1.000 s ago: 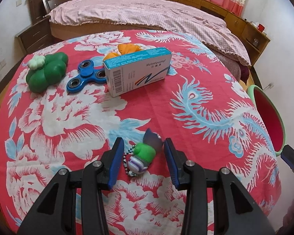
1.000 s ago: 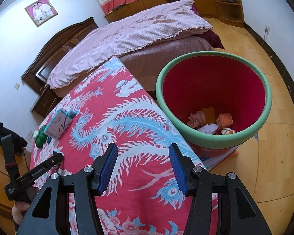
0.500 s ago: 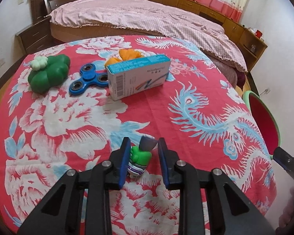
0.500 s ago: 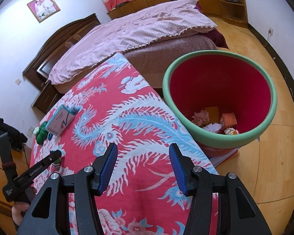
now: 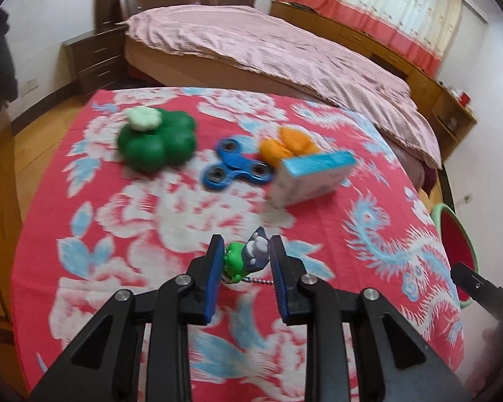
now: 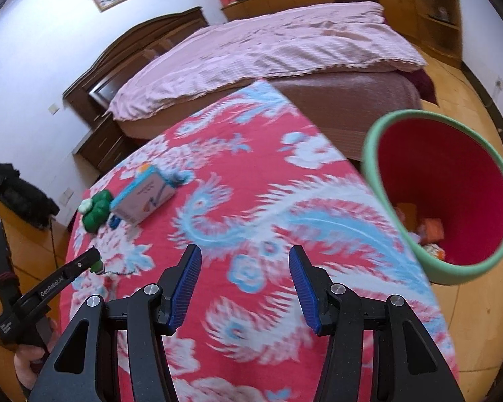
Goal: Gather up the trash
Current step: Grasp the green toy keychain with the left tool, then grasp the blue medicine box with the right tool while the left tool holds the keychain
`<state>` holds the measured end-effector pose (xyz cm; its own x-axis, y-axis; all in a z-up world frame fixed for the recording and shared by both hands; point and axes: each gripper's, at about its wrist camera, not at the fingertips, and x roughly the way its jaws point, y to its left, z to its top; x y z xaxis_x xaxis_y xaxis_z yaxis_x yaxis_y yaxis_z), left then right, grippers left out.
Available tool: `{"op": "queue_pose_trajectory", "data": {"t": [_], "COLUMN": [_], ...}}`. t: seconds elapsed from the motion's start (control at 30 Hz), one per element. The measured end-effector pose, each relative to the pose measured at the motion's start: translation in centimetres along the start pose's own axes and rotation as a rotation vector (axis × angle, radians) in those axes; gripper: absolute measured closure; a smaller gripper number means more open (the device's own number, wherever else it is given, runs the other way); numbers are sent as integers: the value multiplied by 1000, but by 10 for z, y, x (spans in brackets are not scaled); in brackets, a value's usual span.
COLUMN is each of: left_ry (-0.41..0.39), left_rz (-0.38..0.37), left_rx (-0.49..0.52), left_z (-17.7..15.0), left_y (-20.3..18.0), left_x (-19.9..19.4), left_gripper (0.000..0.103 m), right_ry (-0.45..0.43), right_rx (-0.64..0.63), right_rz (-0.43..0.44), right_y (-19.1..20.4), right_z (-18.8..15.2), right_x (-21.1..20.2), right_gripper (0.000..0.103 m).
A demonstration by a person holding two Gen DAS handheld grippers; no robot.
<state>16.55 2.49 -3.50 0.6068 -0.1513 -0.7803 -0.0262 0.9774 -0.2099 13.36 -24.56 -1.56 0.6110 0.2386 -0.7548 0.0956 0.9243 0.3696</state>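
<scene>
Pinching a small green-and-grey keychain figure (image 5: 246, 259) between its blue pads, the left gripper (image 5: 245, 261) holds it just above the near part of the desk (image 5: 171, 214), its bead chain dangling below. The right gripper (image 6: 244, 279) hangs with jaws wide and empty over the desk's floral cloth. Farther off lie a blue fidget spinner (image 5: 234, 167), a white-and-teal carton (image 5: 313, 177), an orange wad (image 5: 288, 142) and a green clover toy (image 5: 156, 142). At right stands the green-rimmed red bin (image 6: 452, 201).
</scene>
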Motion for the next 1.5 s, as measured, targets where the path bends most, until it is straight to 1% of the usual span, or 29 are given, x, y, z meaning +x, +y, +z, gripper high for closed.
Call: {"op": "queue_pose_trajectory", "data": {"t": [0.17, 0.33, 0.43, 0.6, 0.7, 0.93, 1.0, 1.1, 1.23, 1.4, 1.5], "left_ry": [-20, -38, -51, -70, -73, -71, -73, -73, -66, -80, -83], "left_rz": [34, 45, 49, 52, 42, 17, 11, 10, 10, -1, -3], "left_rx": [-46, -78, -95, -126, -141, -174, -179, -183, -187, -189, -187], "left_z": [8, 14, 18, 21, 19, 16, 15, 15, 14, 14, 14], "left_y": [26, 46, 57, 72, 77, 88, 90, 92, 91, 91, 90], "left_x": [-3, -5, -5, -4, -2, -1, -1, -1, 0, -7, -8], "left_gripper": [76, 76, 76, 76, 76, 76, 76, 76, 76, 76, 76], "right_ry": [36, 73, 81, 85, 71, 115, 113, 107, 123, 117, 118], "right_rx": [-25, -57, -58, 7, 28, 102, 126, 127, 159, 154, 191], "right_rz": [38, 60, 70, 68, 27, -44, -44, -53, -28, -37, -42], "right_y": [34, 70, 91, 115, 127, 141, 142, 145, 138, 126, 112], "right_z": [7, 14, 20, 34, 42, 52, 53, 54, 55, 54, 54], "right_x": [22, 47, 59, 80, 92, 129, 134, 137, 140, 129, 122], "right_gripper": [47, 47, 47, 47, 44, 43, 42, 42, 39, 37, 37]}}
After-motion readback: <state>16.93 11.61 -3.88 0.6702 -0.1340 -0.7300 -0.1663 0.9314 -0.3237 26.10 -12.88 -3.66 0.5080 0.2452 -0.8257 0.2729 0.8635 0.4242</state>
